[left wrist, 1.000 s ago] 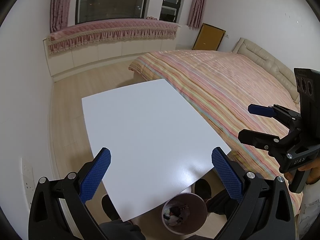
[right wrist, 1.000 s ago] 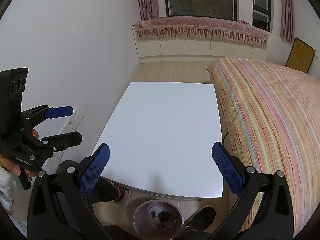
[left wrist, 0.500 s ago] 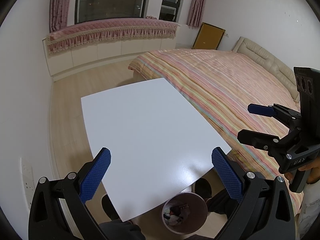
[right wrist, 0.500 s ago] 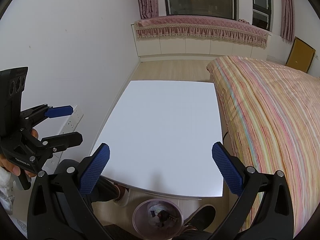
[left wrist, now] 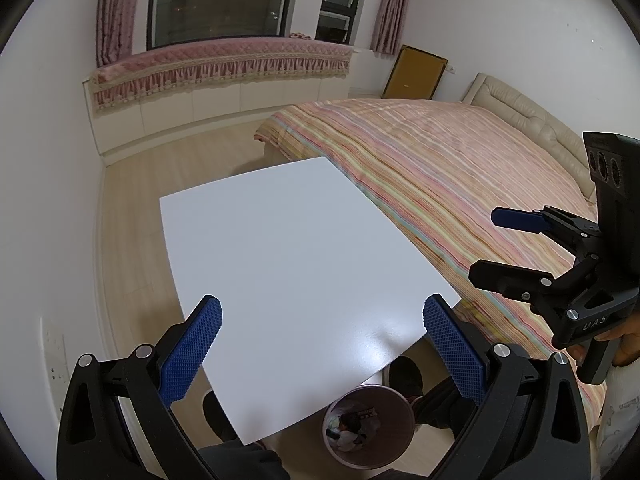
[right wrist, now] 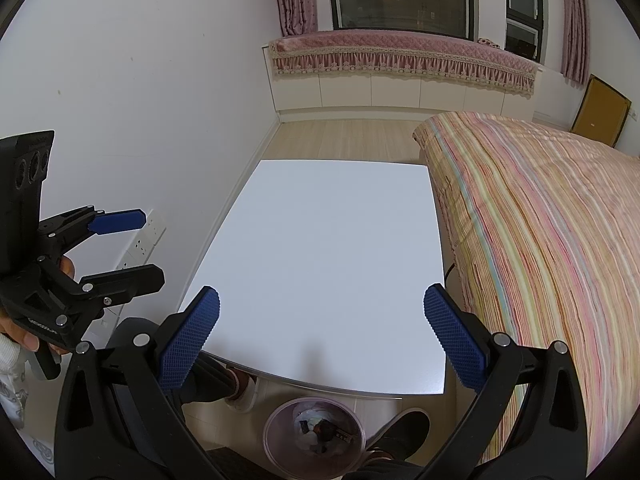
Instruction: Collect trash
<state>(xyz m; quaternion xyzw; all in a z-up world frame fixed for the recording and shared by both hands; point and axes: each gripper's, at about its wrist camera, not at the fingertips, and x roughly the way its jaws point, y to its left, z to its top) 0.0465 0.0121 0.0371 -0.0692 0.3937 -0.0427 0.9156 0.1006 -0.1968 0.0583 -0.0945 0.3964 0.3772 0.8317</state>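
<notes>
A round pink-rimmed trash bin (left wrist: 368,426) holding scraps of trash stands on the floor under the near edge of a white table (left wrist: 288,272); it also shows in the right wrist view (right wrist: 314,434). No trash lies on the table top (right wrist: 336,264). My left gripper (left wrist: 322,350) is open and empty above the table's near edge, and shows in the right wrist view (right wrist: 120,248). My right gripper (right wrist: 322,350) is open and empty, and shows in the left wrist view (left wrist: 504,248) over the bed's edge.
A bed with a striped cover (left wrist: 440,168) runs along the table's right side. A white wall with sockets (right wrist: 152,232) is on the left. A window seat with pink fringe (right wrist: 400,54) lies at the far end. The person's shoes (right wrist: 400,428) stand by the bin.
</notes>
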